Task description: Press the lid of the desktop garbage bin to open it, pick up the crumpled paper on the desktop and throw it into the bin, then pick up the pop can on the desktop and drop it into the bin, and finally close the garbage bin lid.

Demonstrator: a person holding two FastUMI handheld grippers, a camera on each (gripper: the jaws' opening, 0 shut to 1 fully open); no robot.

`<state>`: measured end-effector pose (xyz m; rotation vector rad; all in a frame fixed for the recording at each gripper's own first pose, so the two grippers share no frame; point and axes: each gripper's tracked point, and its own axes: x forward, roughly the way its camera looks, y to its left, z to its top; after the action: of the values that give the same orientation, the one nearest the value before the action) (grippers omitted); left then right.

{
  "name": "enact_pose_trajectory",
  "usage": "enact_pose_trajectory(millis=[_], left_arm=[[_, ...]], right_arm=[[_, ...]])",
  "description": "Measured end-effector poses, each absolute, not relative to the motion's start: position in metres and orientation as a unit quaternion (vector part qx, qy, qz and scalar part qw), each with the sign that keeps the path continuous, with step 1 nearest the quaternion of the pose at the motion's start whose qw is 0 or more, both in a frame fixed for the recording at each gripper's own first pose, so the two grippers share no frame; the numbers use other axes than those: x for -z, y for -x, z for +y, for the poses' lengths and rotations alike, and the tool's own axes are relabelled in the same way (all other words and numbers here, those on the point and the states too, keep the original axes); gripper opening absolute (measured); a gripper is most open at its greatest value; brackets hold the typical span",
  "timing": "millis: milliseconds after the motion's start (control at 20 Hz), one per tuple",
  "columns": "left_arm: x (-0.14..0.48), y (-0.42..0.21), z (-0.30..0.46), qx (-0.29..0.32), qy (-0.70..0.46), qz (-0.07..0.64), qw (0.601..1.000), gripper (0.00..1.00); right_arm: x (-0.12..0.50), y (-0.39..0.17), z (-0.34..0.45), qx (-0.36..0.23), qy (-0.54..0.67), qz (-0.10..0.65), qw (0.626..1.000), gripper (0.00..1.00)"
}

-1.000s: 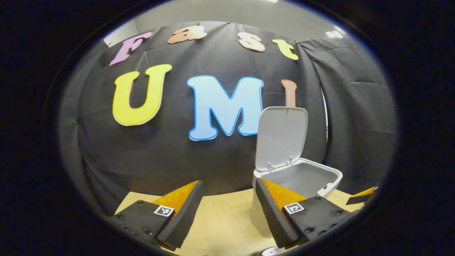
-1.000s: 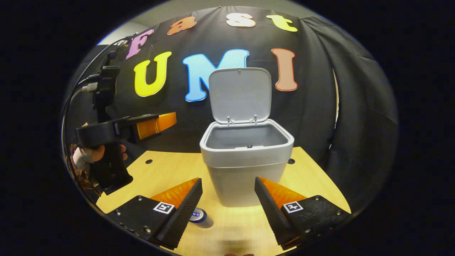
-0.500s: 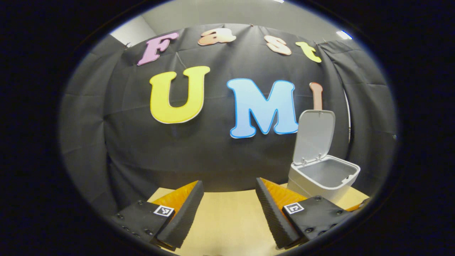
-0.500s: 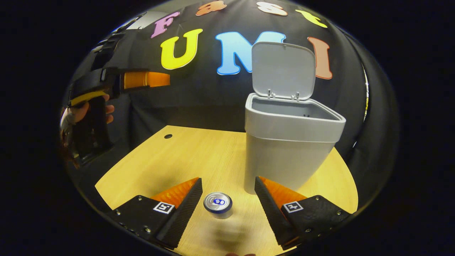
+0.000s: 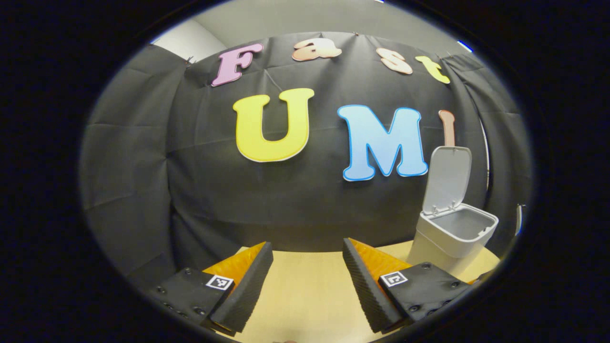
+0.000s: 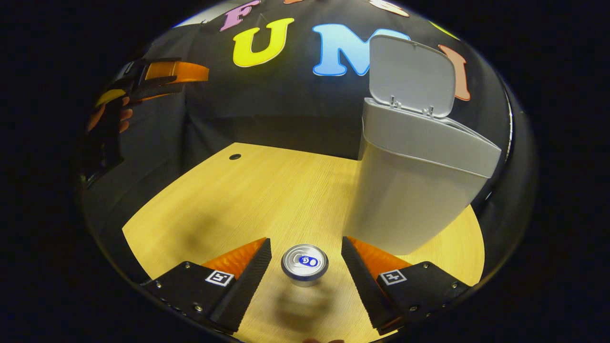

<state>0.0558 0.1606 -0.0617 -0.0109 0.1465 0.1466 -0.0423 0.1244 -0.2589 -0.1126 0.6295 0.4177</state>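
Silver aluminium pop can [image 6: 304, 264] stands upright between right claw [image 6: 305, 271] fingers, spread wide, not touching; lower squarely, squeeze gently. Left claw [image 5: 307, 281] open, empty.

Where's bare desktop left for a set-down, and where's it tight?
Free: the wide stretch of desktop from the hole at the back edge down toward the right gripper, left of the bin. Tight: the pop can stands between the open jaws, with the bin close beside.

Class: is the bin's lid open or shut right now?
Open. The lid stands raised behind the bin, hinged at the back rim; the left gripper view shows its hollow inside.
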Motion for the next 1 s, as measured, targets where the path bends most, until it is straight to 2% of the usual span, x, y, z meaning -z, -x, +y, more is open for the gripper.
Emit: enact_pose_trajectory(millis=[650,750,1000], left_arm=[[0.073,-0.034,0.203,-0.123,0.007,0.084,0.989,0.99],[0.075,-0.032,0.204,-0.125,0.01,0.086,0.988,0.99],[0.08,-0.029,0.209,-0.129,0.016,0.088,0.988,0.97]], right_arm=[[0.316,0.038,0.132,-0.221,0.099,0.368,0.898,0.95],[0.318,0.039,0.132,-0.221,0.1,0.369,0.897,0.87],[0.31,0.036,0.132,-0.216,0.092,0.362,0.902,0.84]])
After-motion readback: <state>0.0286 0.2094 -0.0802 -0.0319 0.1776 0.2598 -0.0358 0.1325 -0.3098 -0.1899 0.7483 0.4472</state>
